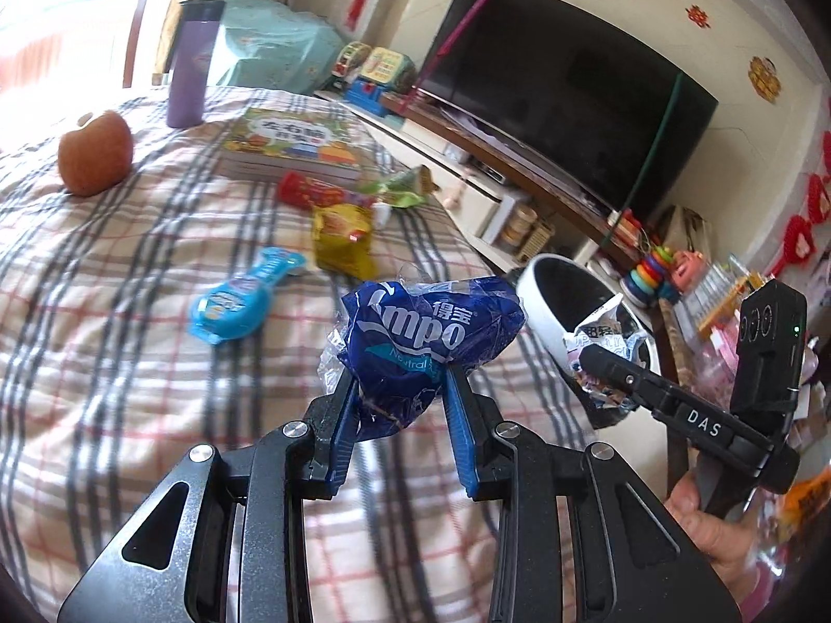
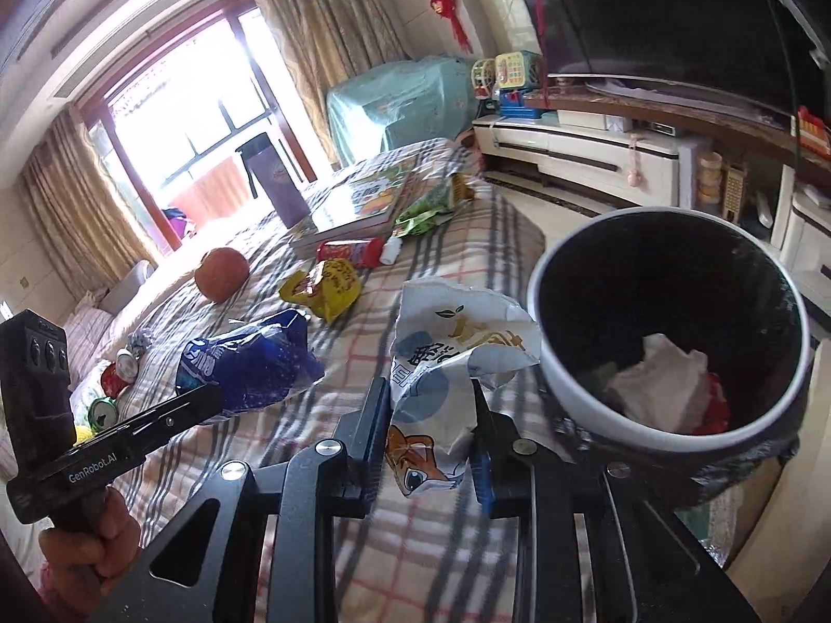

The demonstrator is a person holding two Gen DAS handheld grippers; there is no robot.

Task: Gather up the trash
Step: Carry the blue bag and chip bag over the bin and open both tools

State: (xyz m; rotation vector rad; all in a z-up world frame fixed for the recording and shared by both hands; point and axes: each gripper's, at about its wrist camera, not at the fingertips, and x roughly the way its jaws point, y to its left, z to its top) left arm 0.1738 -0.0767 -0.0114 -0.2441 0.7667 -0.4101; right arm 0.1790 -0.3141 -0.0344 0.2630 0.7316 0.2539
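While the bin [image 2: 670,431] stands just off the bed's [image 1: 130,311] edge, the left gripper [image 1: 400,394] pinches a blue wrapper [image 1: 426,337] and the right gripper [image 2: 431,415] a white packet [image 2: 457,342]; light, crumpled film could catch the rim and fall outside.

Blue tissue wrapper [image 1: 426,342] reads "mpo" in big white letters (first letter creased away), Chinese characters "得宝" above, "Neutral" below. "DAS" in white stands on the right gripper [image 1: 607,363] body in the left wrist view. "GenRobot.AI" stands on the left gripper [image 2: 208,400] body in the right wrist view. White snack bag [image 2: 452,358] carries Chinese print, upside down, not legible. Book [image 1: 296,143] cover title too blurred.
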